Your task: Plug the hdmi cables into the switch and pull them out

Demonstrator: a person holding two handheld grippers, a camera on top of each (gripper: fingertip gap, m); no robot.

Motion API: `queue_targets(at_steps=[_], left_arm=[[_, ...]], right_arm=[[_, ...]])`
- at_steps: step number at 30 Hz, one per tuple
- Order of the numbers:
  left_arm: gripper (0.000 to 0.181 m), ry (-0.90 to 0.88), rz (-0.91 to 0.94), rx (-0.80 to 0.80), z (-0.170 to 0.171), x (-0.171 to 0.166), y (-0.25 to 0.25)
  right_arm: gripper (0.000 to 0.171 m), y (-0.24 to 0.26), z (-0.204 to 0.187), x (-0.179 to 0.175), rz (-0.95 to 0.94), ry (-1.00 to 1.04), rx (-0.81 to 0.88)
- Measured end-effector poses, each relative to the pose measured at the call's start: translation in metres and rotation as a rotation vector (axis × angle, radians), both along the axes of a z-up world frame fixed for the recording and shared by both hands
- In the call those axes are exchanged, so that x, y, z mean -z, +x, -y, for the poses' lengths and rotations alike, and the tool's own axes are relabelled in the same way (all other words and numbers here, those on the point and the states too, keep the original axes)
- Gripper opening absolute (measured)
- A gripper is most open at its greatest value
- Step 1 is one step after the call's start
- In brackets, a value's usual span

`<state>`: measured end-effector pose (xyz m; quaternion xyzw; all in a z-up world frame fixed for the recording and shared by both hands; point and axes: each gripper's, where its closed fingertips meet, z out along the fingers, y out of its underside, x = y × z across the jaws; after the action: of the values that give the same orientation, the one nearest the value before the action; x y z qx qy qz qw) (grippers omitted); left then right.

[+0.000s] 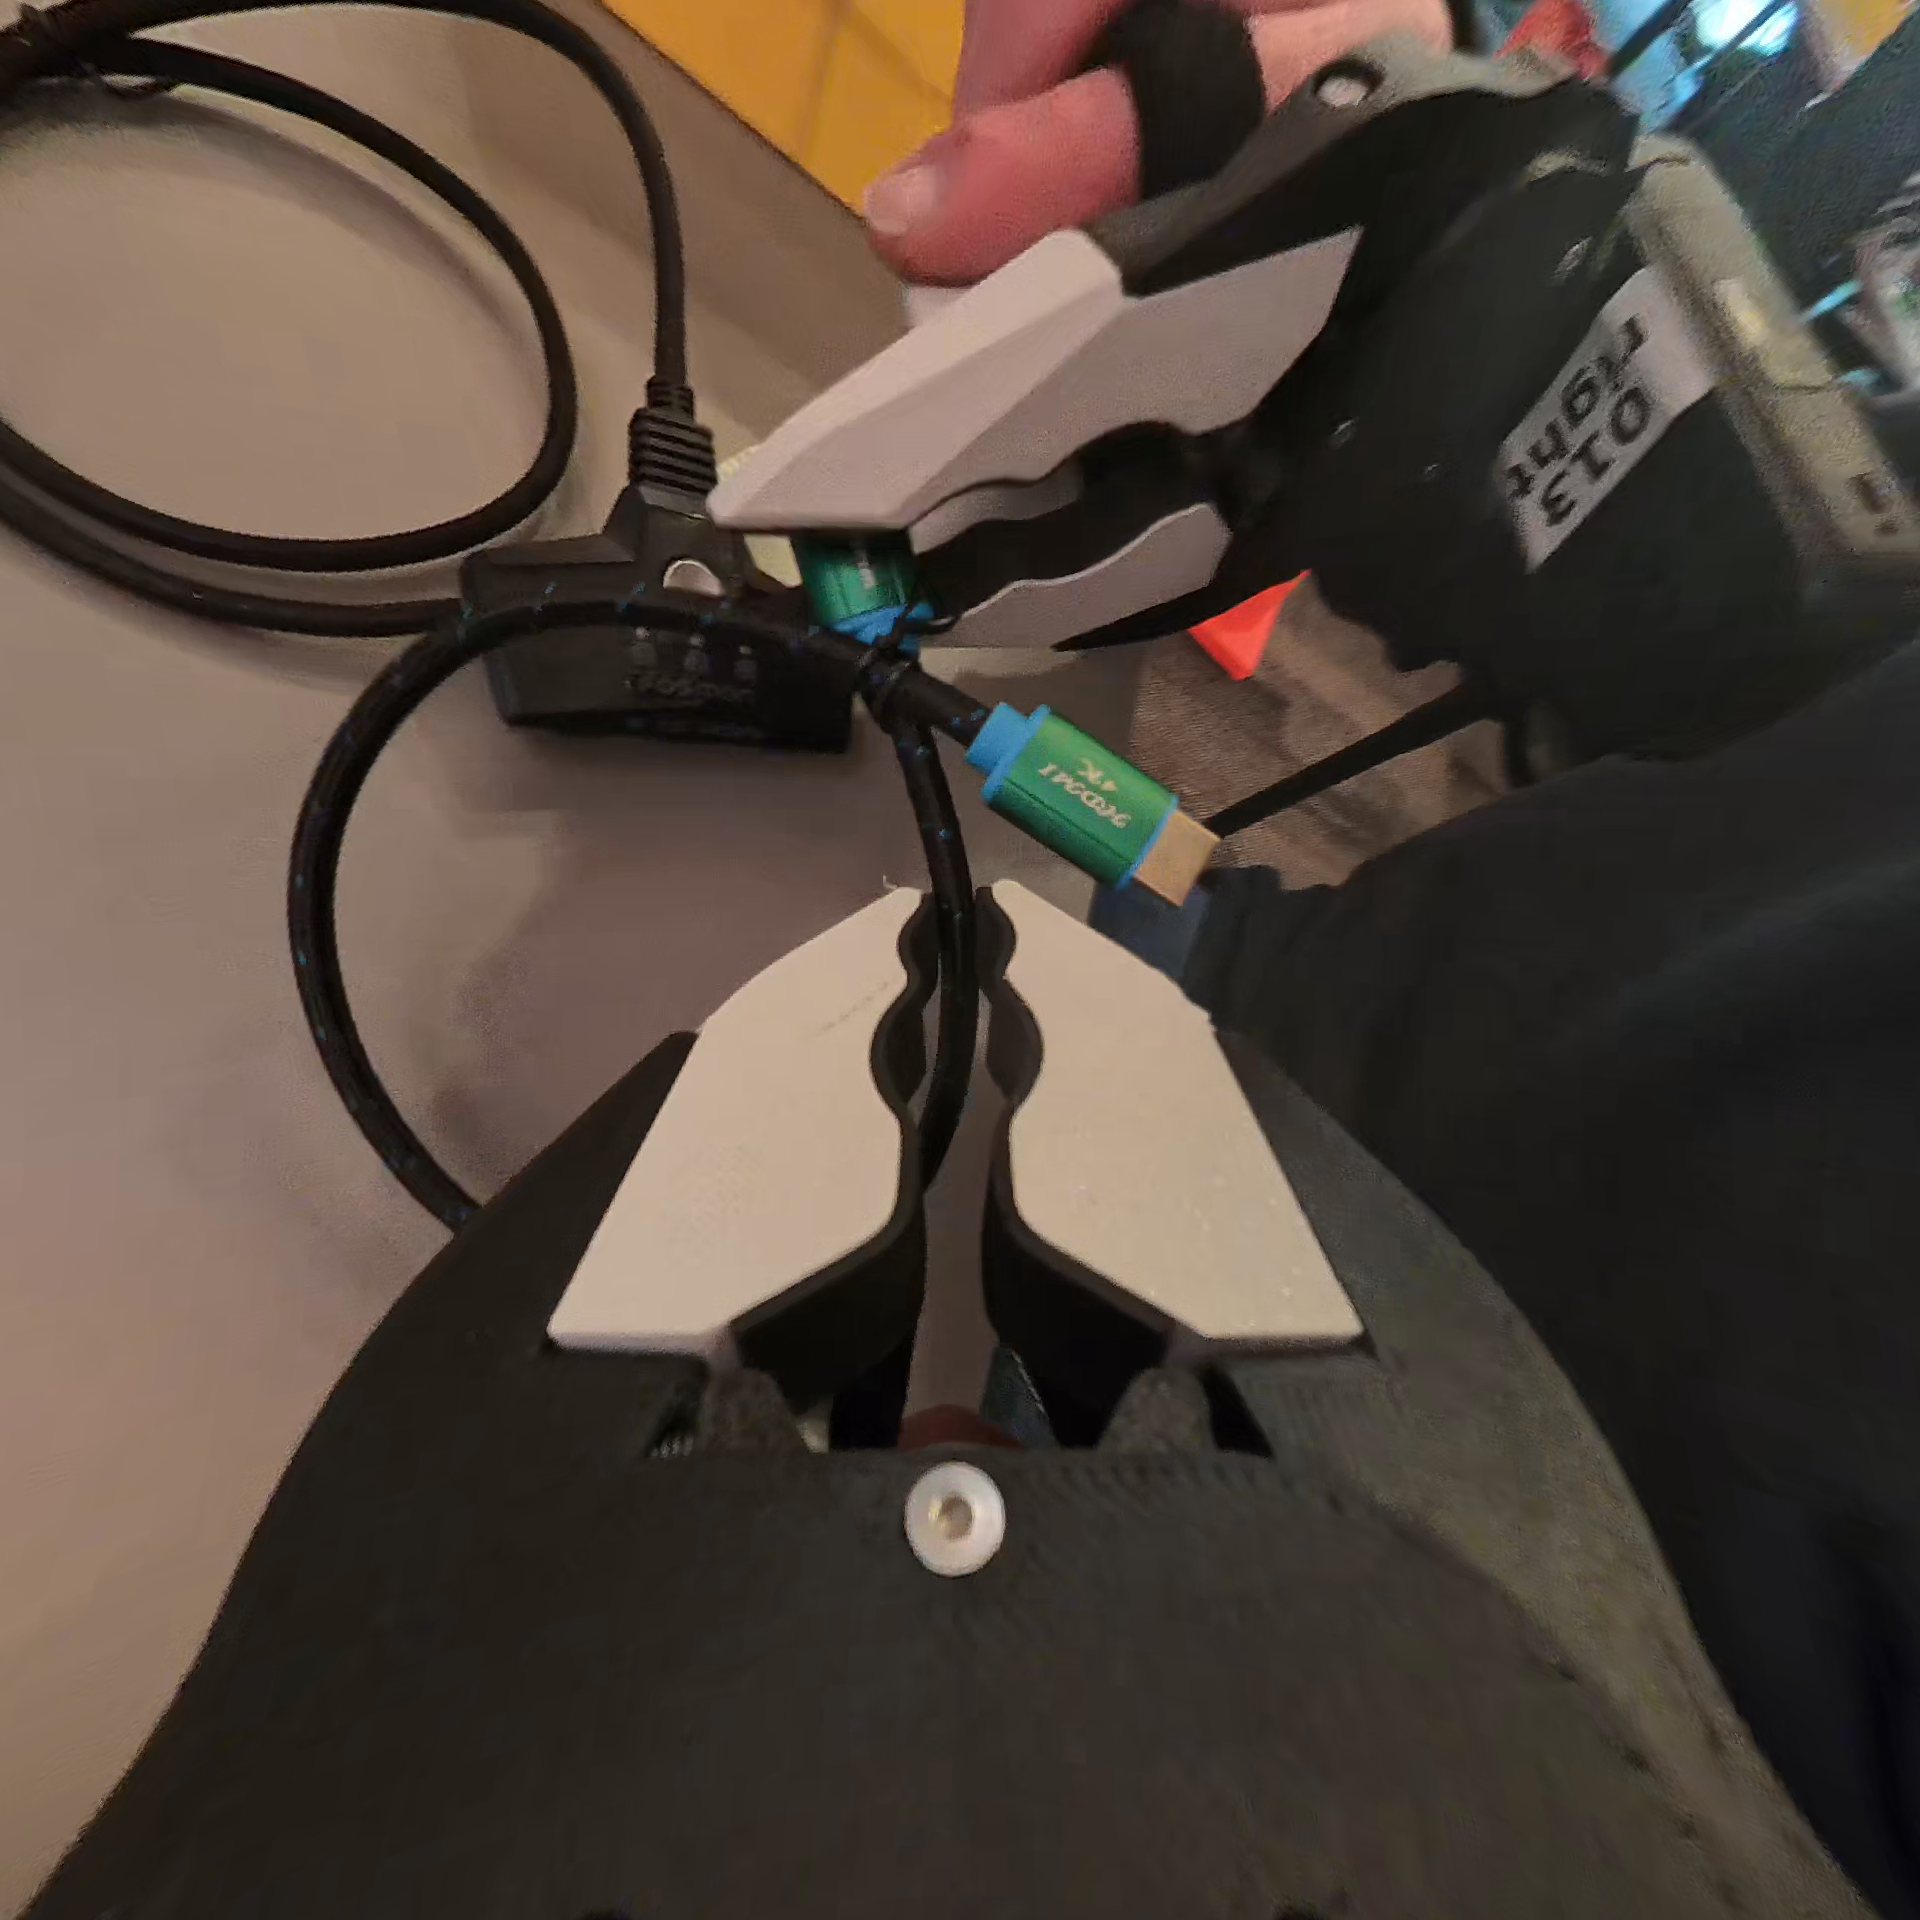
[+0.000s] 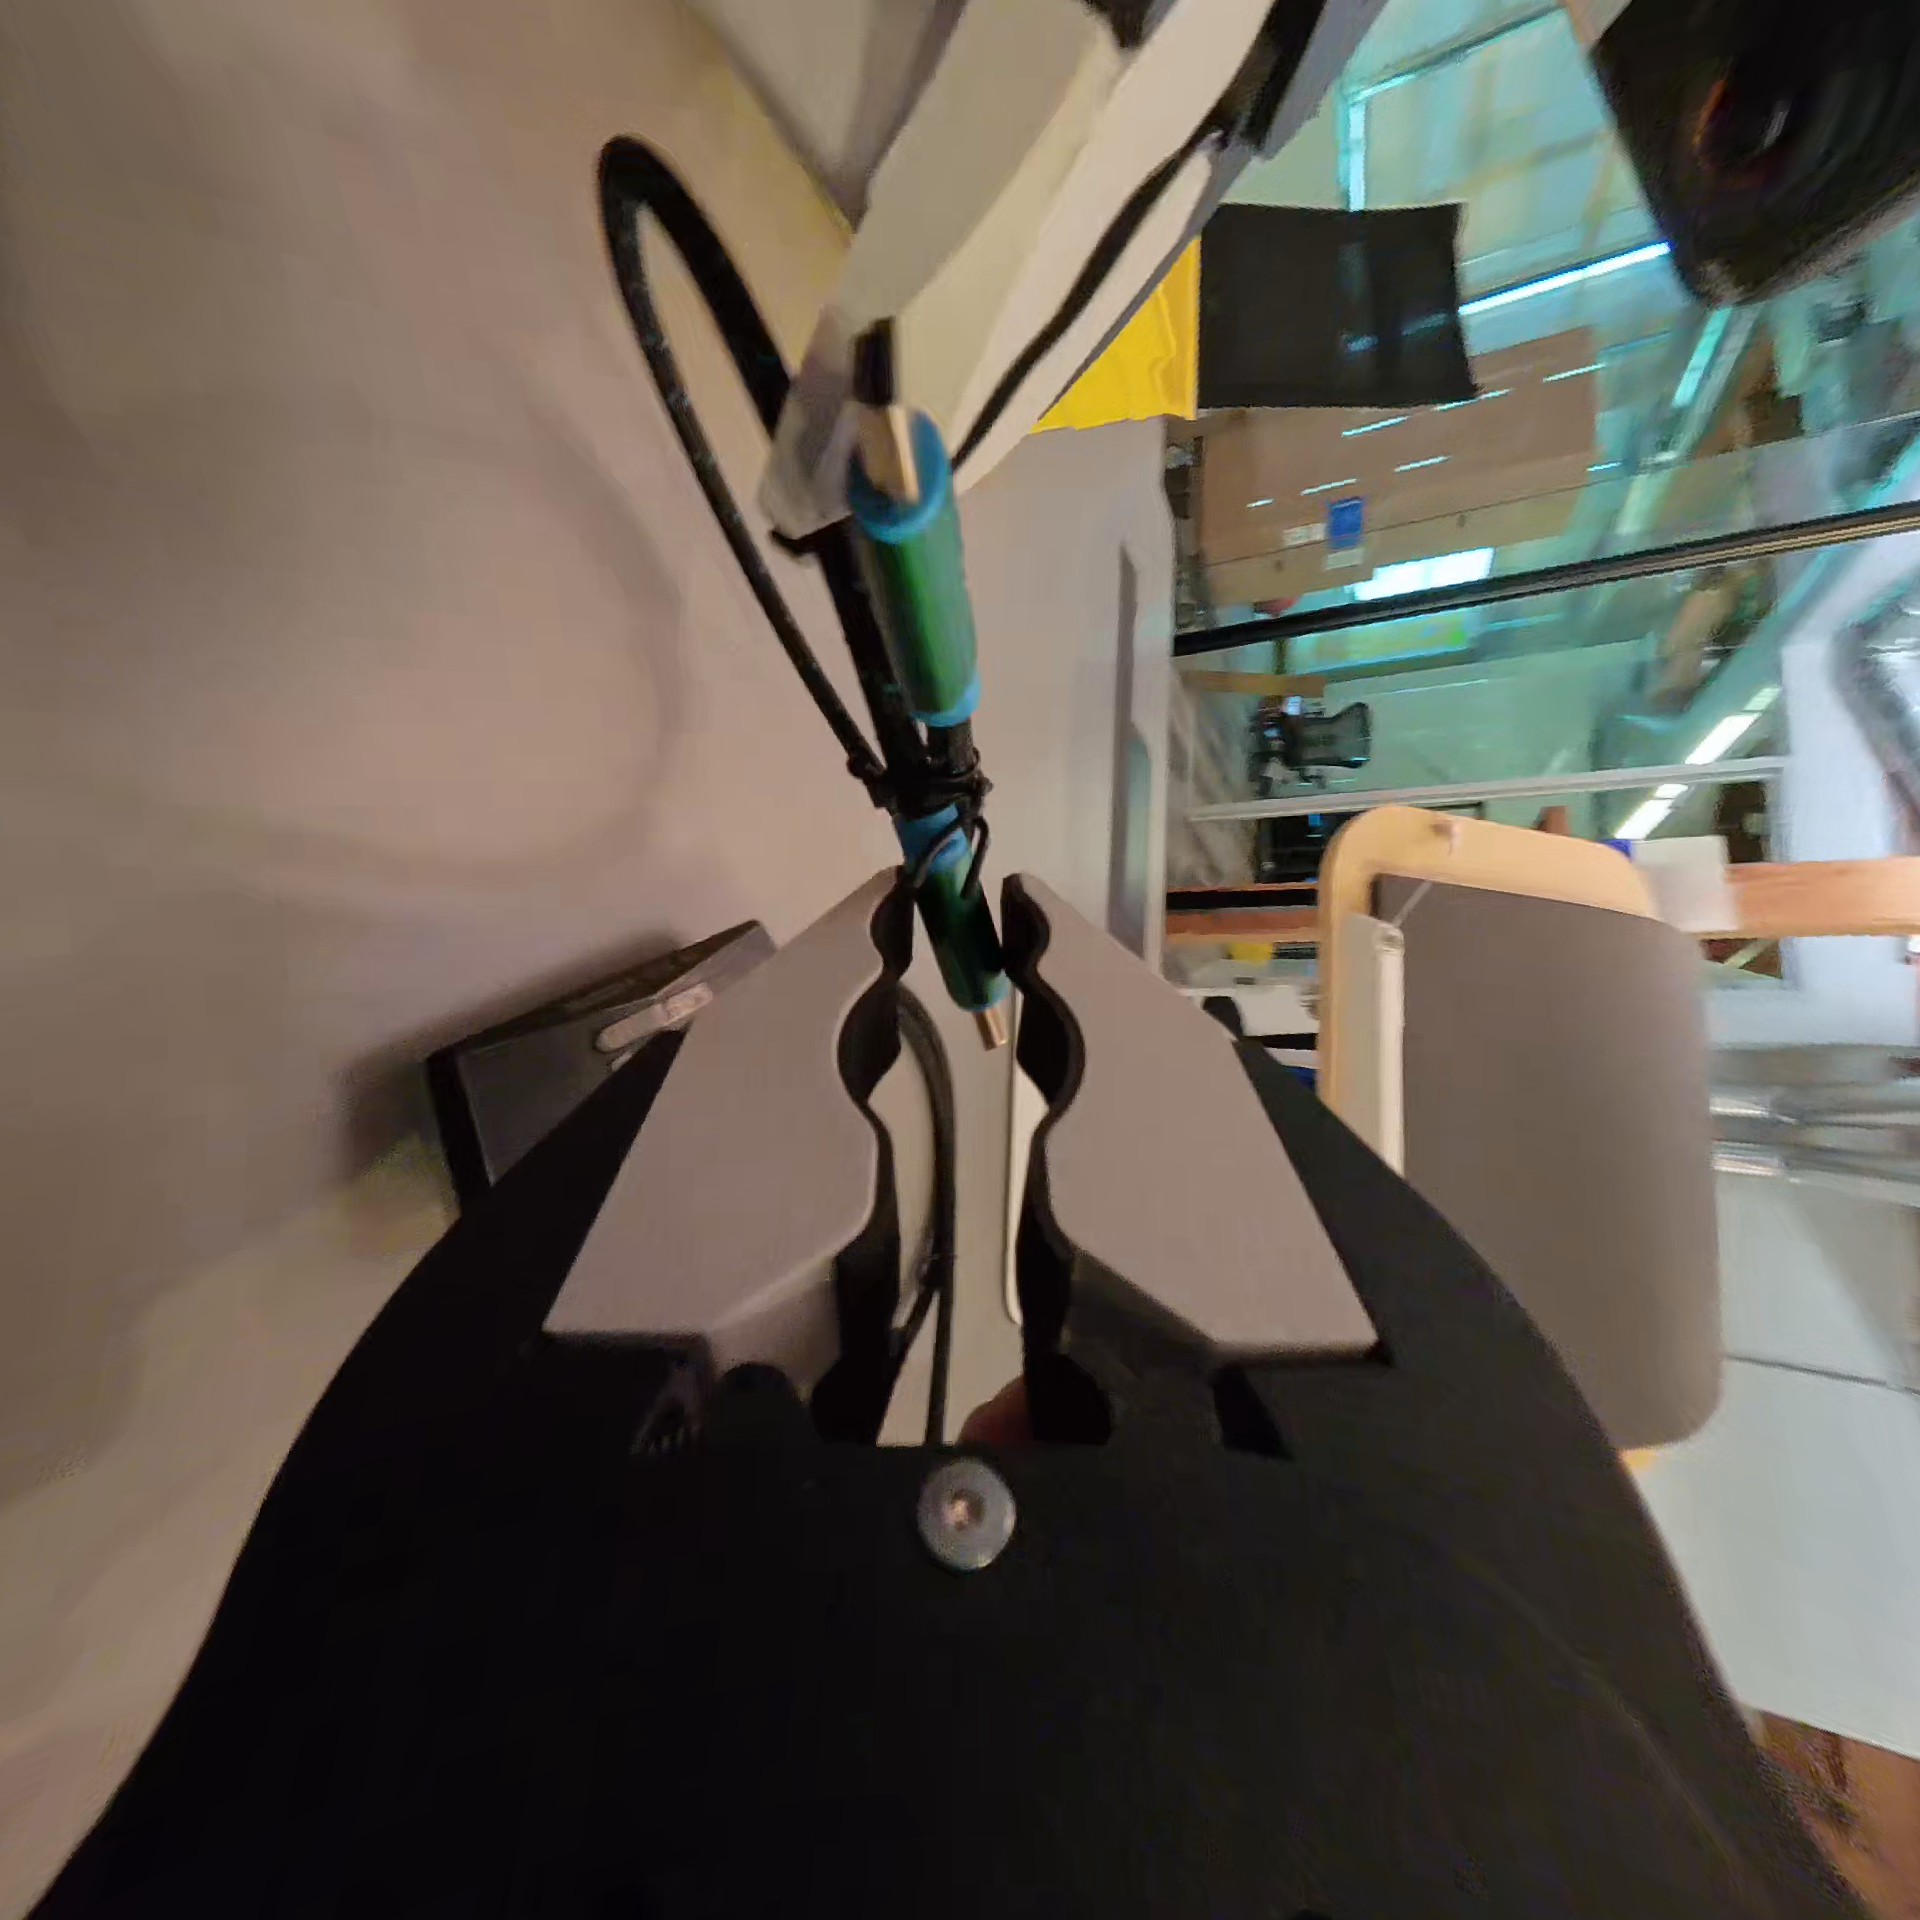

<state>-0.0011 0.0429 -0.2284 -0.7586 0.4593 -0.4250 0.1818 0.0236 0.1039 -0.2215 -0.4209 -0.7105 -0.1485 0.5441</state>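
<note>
The braided HDMI cable [image 1: 940, 997] is being pinched between the nearly closed jaws of the left gripper [image 1: 948, 899], with one green plug [image 1: 1081, 805] hanging free. The second green plug [image 2: 961, 940] is being clamped by the right gripper [image 2: 951, 883] just beside the black switch [image 1: 665, 665] on the table [image 1: 208, 935]. Insertion is judged to be in hand; next, the plug tip is to be aligned with a port.

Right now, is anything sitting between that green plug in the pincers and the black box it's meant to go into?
Nothing solid that I can see. The right gripper holds a green plug beside the switch. The braided cable loops across the switch's top, and the port itself is hidden in both views.
</note>
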Motion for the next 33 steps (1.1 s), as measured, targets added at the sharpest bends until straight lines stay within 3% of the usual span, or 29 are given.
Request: queue_targets(at_steps=[5,7,14,19,22,25,29,33], left_arm=[[0.008,0.038,0.069,-0.038,-0.012,-0.018,-0.006],[0.027,0.148,0.032,-0.062,-0.022,-0.024,-0.012],[0.052,0.791,-0.076,-0.045,-0.031,-0.078,-0.014],[0.075,1.108,-0.297,0.053,-0.029,-0.069,0.003],[0.071,1.150,-0.394,0.126,-0.028,-0.046,0.013],[0.054,1.181,-0.523,0.155,-0.040,-0.022,0.007],[0.018,1.132,-0.477,0.167,-0.037,-0.010,0.010],[0.013,1.089,-0.465,0.150,-0.038,-0.008,0.008]], right_arm=[[0.009,0.001,0.004,0.006,-0.032,-0.306,0.022],[0.009,0.001,0.009,0.009,-0.086,-0.534,0.046],[0.009,-0.006,0.016,0.004,-0.231,-1.077,0.044],[0.009,-0.014,0.028,0.002,-0.276,-1.376,-0.023],[0.009,-0.017,0.033,-0.005,-0.324,-1.506,-0.090],[0.009,-0.016,0.040,-0.014,-0.354,-1.609,-0.169],[0.009,-0.017,0.041,-0.014,-0.373,-1.652,-0.196],[0.008,-0.018,0.038,-0.014,-0.421,-1.668,-0.215]])
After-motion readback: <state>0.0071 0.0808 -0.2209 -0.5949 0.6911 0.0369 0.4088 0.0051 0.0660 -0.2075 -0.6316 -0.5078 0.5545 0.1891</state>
